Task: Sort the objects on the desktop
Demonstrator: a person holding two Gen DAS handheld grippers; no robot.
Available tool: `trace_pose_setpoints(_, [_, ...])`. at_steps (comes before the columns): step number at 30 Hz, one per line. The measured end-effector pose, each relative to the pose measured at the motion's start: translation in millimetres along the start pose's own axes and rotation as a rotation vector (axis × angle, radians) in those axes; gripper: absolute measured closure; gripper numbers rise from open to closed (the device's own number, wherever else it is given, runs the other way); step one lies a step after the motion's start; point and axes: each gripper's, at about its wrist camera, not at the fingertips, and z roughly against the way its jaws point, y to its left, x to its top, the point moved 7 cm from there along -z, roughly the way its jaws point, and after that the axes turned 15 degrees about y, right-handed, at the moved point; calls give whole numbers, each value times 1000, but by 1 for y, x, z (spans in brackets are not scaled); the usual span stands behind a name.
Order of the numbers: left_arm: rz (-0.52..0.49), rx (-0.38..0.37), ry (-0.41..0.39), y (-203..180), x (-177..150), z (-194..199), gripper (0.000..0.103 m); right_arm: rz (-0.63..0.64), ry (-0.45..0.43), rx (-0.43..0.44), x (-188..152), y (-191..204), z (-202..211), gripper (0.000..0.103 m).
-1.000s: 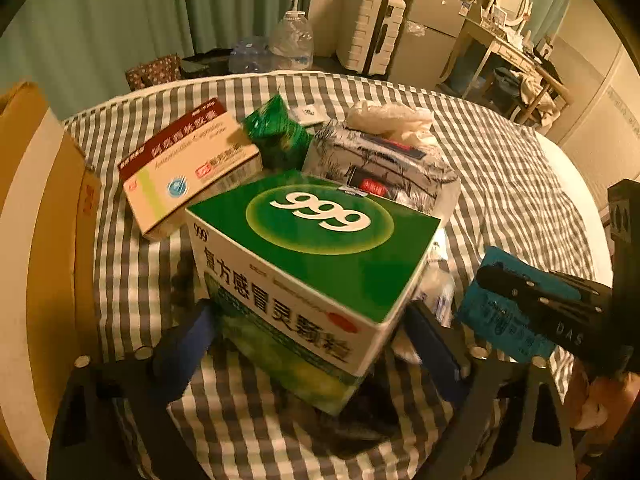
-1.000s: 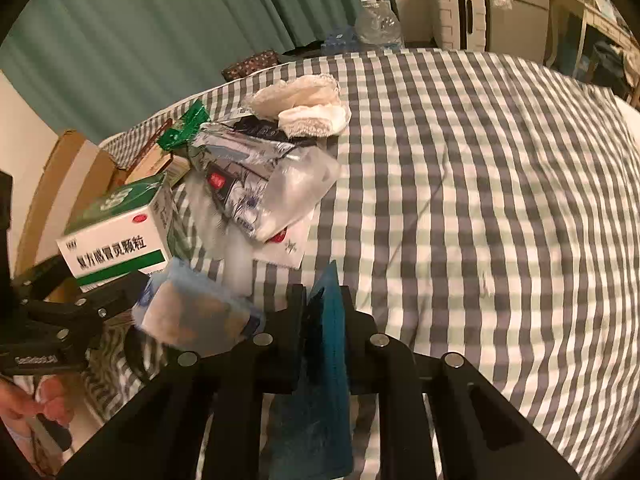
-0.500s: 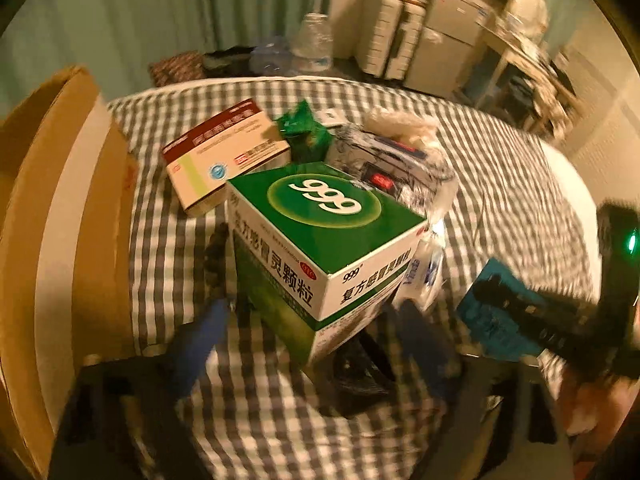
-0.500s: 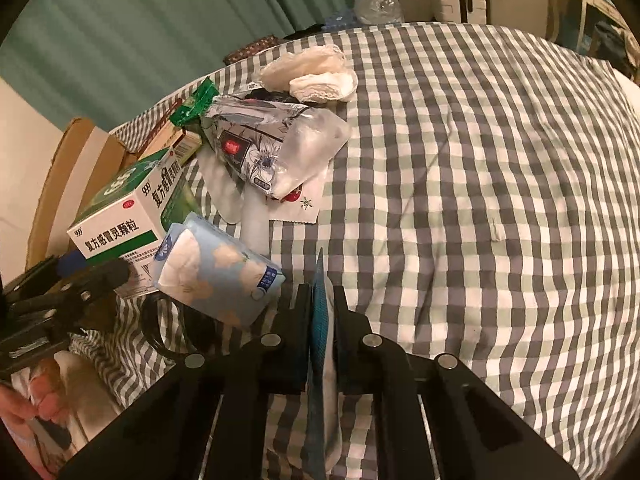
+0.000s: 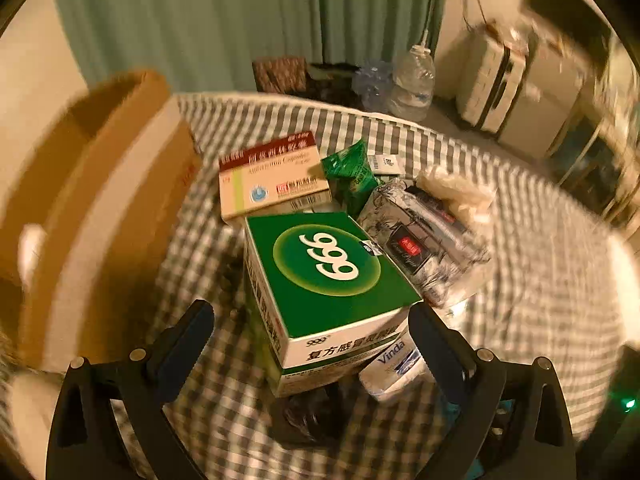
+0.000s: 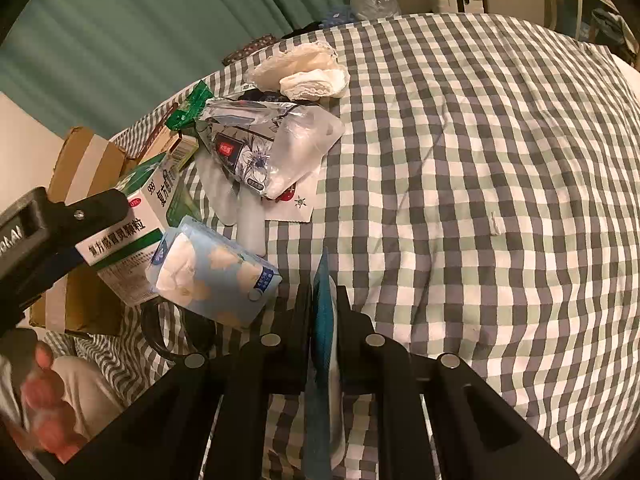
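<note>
Left fingers (image 5: 310, 326) opening around glossy green carton (image 5: 332, 276); right fingers (image 6: 323, 300) pinch flat blue packet (image 6: 322, 312).

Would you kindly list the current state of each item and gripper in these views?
left gripper: jaws opening, green 999 box between them
green 999 box: closed, tilted, resting on other items
right gripper: shut on blue packet
blue packet: clamped edge-on
tissue pack: sealed, leaning against the box
cardboard box: blurred, open or closed unclear
</note>
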Motion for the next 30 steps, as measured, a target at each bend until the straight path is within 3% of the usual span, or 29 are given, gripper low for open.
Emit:
trace_pose_setpoints(4, [-22,97,-25,-6,-3,2,3,-1,3,5,-1,0,-1,91])
trace_pose_setpoints(6, [9,149,13,-4,-1,-5,3,-2,6,5,1,0,-4,91])
trace_pose_setpoints(10, [53,134,60,0,3,-27,3,-4,7,7,2,0,-5,91])
trace_pose_setpoints(13, [46,48,66,10,6,-38,4,-8,6,9,3,0,-5,91])
trace_pose_setpoints(15, [20,-16,58,18,7,-39,29,-5,7,8,3,1,-5,91])
trace_pose_setpoints(22, [-69,-123,49,37,-5,-33,55,39,-49,-92,4,11,6,94])
trace_pose_setpoints(27, [-140,-166,23,40,-11,-12,87,64,-101,-176,-5,23,25,95])
trace_pose_setpoints(30, [-146,-193,26,41,-14,-4,88,79,-127,-205,-15,34,38,95])
